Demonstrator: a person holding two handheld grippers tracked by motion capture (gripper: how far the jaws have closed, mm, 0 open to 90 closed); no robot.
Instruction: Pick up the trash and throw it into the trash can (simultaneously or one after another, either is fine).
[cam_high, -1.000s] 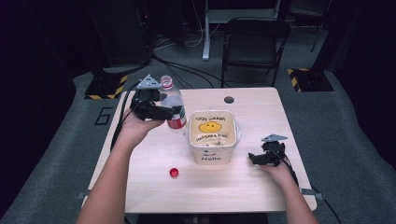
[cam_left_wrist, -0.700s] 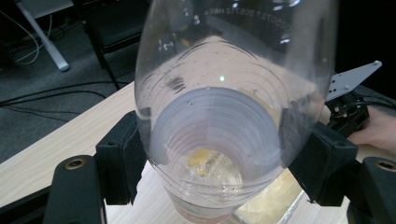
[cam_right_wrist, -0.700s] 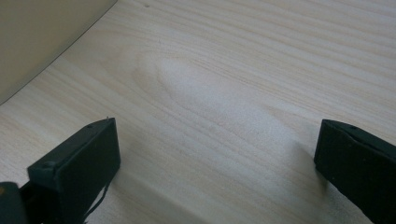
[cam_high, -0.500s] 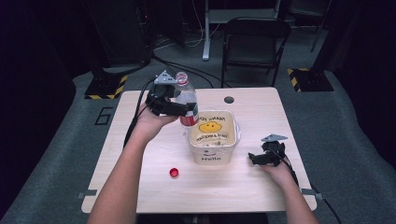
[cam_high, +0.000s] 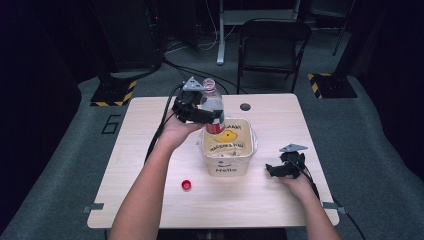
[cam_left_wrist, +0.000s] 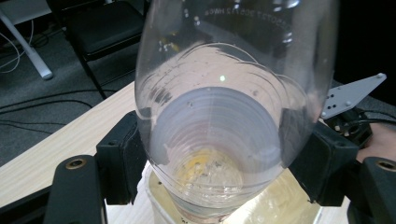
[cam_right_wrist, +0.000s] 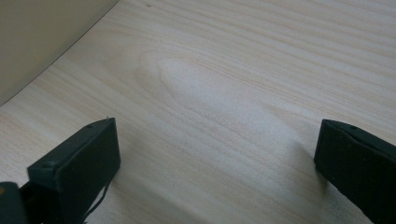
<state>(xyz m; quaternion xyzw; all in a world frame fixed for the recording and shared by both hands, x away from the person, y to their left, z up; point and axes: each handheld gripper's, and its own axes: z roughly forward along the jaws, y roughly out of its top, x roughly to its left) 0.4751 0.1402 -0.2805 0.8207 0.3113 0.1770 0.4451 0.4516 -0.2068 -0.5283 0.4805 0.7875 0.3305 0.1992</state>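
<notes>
A clear plastic bottle with a red label and no cap is held upright in my left gripper, whose jaws are shut on its body. It hangs over the far left rim of a cream bin printed with a yellow picture and "Hello". In the left gripper view the bottle sits between the two black pads, with the bin below. A small red cap lies on the table left of the bin. My right gripper rests open on the wood right of the bin, nothing between its fingers.
The light wooden table has a round cable hole at its far side. A black chair and cables stand behind it. The bin wall is close to the right gripper's left.
My left hand has carried the bottle to the right and slightly down, from beside the bin to over its far left rim. The right hand and the red cap have stayed put.
</notes>
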